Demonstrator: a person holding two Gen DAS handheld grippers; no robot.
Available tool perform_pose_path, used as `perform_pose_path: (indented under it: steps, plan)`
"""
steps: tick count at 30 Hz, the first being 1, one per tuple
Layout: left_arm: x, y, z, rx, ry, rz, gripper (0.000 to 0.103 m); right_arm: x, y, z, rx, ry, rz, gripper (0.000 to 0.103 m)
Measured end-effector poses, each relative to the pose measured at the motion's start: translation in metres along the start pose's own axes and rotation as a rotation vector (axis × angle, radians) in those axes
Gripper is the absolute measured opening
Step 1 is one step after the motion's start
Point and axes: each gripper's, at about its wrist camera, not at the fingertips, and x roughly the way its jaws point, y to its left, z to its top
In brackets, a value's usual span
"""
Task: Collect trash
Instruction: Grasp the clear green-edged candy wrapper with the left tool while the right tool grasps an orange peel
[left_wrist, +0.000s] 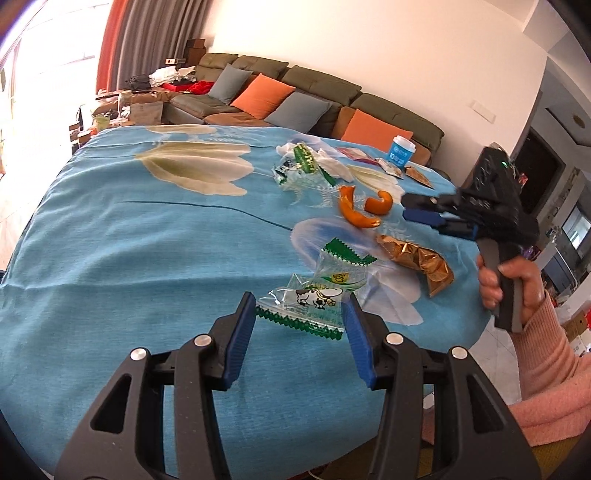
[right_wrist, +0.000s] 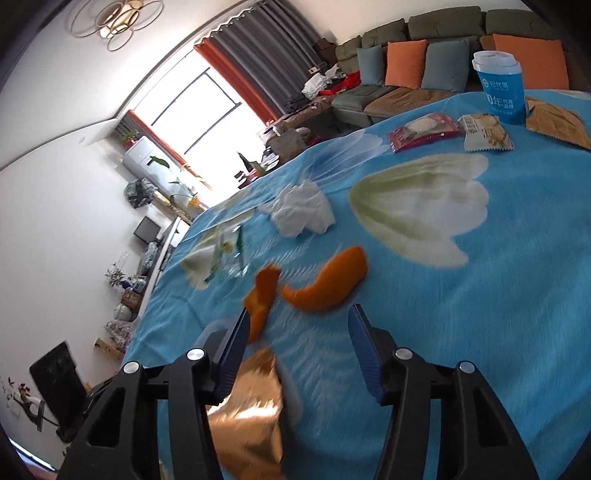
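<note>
Hovering left claw (left_wrist: 299, 325) straddling clear wrapper (left_wrist: 314, 295), right claw (right_wrist: 297, 334) angled down

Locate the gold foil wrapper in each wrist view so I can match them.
Left wrist: gold foil wrapper, right of centre, below the orange peels.
Right wrist: bottom centre, blurred, beside the gripper's left-hand finger.
Shared landmark: blue cup.

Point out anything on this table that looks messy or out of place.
Litter lies scattered over the blue tablecloth: two orange peel pieces, a crumpled gold wrapper, clear green-edged wrappers and a wadded tissue. Only the blue cup stands upright.
</note>
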Motion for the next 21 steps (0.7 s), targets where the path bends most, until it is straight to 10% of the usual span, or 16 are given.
perform_pose_path:
  steps: [21]
  plan:
    - [-0.023,0.033,0.002,-0.08,-0.058,0.059,0.048,0.005,-0.008,0.014,0.064,-0.034,-0.002,0.013]
